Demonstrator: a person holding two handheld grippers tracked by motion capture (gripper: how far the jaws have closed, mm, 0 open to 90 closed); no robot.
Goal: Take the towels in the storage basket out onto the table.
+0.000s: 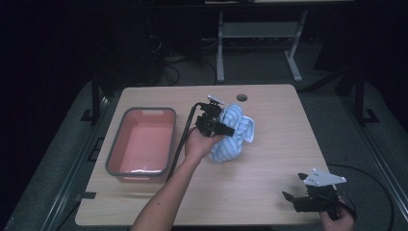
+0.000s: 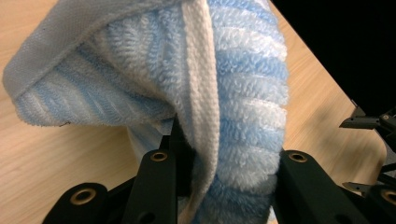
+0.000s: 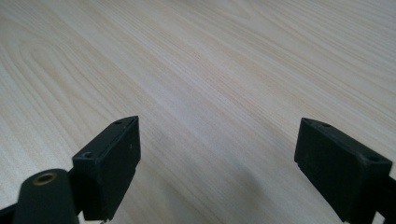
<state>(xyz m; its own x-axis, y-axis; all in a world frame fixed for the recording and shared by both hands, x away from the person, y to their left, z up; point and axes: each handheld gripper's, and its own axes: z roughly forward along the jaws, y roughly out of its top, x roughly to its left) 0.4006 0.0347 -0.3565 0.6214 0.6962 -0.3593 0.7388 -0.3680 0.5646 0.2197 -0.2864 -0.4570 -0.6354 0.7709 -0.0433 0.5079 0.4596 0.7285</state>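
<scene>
While left tongs (image 2: 219,177) grip towel (image 2: 243,93), right tongs (image 3: 217,168) gape.

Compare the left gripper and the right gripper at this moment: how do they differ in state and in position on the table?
The left gripper is shut on the blue striped towel; the right gripper is open and holds nothing. The left gripper is near the middle of the table, beside the pink basin; the right gripper is at the near right corner, over bare wood. Both are black, two-jawed and held in a hand.
</scene>
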